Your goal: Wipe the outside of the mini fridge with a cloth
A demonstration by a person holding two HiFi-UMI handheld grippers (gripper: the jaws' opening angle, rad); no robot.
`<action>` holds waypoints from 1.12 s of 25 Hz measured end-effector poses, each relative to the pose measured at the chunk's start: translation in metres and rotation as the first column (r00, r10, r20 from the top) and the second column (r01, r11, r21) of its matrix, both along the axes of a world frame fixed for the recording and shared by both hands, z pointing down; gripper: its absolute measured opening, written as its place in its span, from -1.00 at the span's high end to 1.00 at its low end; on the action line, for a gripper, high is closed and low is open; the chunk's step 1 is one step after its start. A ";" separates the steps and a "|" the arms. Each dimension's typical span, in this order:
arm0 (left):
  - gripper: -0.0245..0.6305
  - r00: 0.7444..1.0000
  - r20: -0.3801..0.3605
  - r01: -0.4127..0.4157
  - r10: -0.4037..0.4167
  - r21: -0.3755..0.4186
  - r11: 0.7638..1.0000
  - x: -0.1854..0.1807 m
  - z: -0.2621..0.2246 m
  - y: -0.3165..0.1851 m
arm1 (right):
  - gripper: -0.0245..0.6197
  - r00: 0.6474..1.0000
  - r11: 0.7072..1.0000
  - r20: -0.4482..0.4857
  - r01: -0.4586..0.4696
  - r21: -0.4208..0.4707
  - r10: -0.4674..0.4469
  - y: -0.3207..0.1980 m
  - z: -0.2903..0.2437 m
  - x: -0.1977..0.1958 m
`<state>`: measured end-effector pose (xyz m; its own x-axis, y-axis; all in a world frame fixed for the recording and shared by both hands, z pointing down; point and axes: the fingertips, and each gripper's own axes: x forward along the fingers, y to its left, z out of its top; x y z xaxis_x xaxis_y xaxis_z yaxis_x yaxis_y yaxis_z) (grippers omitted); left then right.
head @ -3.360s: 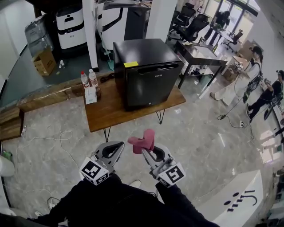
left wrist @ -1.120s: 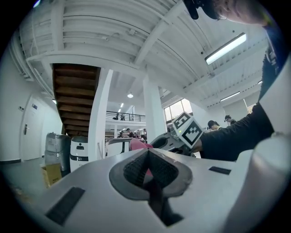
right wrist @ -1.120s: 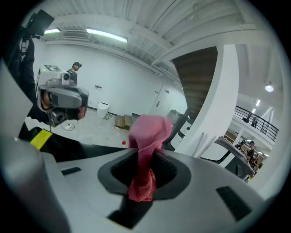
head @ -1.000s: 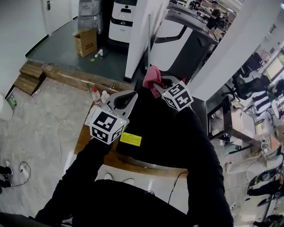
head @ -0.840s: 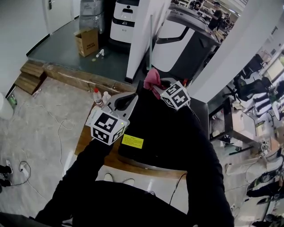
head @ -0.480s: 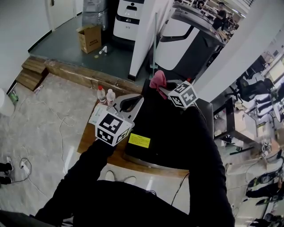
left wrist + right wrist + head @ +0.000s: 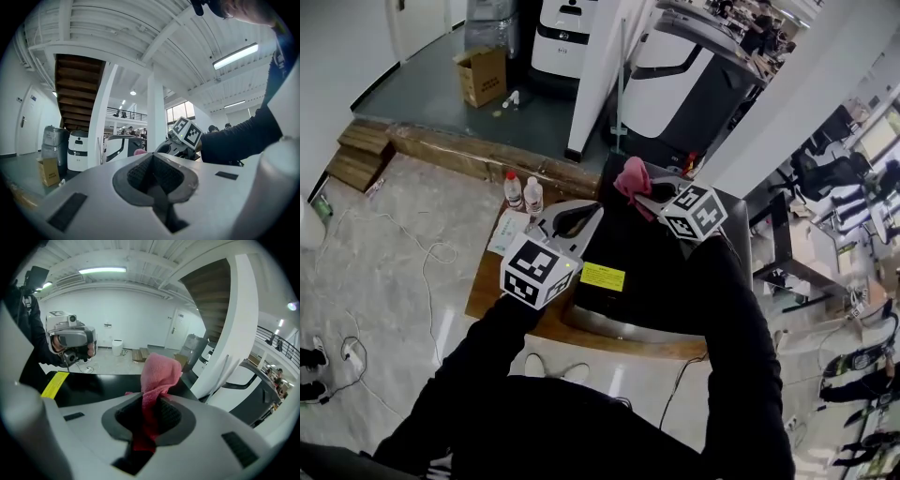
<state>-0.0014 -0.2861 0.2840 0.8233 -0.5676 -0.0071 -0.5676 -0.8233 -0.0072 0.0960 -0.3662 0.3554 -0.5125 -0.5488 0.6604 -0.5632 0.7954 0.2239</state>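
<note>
Here, the right tool [image 7: 150, 416] has its jaws clamped on the pink cloth [image 7: 159, 373], a grip the right gripper view shows plainly. The left tool [image 7: 152, 171] is closed and empty. Only the head view shows the mini fridge [image 7: 628, 246] standing on the counter [image 7: 485, 292].

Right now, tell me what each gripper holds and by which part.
The right gripper pinches the pink cloth by a bunched end; the rest pokes out beyond the jaws. The left gripper is shut on nothing.

The hand-held gripper [image 7: 149, 420] clamps a pink cloth [image 7: 158, 376] above the black fridge top [image 7: 101, 380].
</note>
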 end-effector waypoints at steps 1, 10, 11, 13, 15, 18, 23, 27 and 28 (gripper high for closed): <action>0.91 1.000 0.000 -0.006 0.006 -0.001 1.000 -0.001 0.000 0.004 | 0.71 1.000 1.000 0.004 0.006 -0.003 -0.006 0.009 0.000 -0.004; 0.91 0.999 -0.003 -0.049 0.049 -0.012 0.999 -0.004 0.005 0.039 | 0.71 0.995 0.995 0.028 0.096 -0.030 -0.095 0.101 -0.004 -0.035; 0.91 0.999 -0.003 -0.054 0.054 -0.012 0.998 -0.004 0.004 0.042 | 0.71 0.994 0.994 0.028 0.107 -0.032 -0.106 0.111 -0.004 -0.039; 0.91 0.998 -0.001 -0.064 0.064 -0.012 0.998 -0.004 0.004 0.048 | 0.71 0.991 0.991 0.028 0.130 -0.037 -0.129 0.130 -0.004 -0.047; 0.91 0.997 0.000 -0.073 0.073 -0.009 0.997 -0.005 0.003 0.053 | 0.71 0.988 0.988 0.024 0.150 -0.043 -0.149 0.145 -0.004 -0.054; 0.91 0.996 0.000 -0.086 0.086 -0.005 0.996 -0.005 -0.002 0.060 | 0.71 0.986 0.985 0.013 0.169 -0.045 -0.169 0.163 -0.007 -0.062; 0.91 0.994 -0.007 -0.106 0.106 -0.009 0.994 -0.003 -0.006 0.071 | 0.71 0.983 0.979 0.041 0.182 -0.091 -0.179 0.185 -0.010 -0.068; 0.91 0.992 -0.019 -0.124 0.124 -0.013 0.992 -0.004 -0.008 0.075 | 0.71 0.978 0.971 0.051 0.209 -0.113 -0.205 0.200 -0.012 -0.075; 0.91 0.992 -0.023 -0.125 0.125 -0.016 0.992 -0.004 -0.009 0.076 | 0.71 0.977 0.972 0.047 0.213 -0.098 -0.210 0.199 -0.015 -0.074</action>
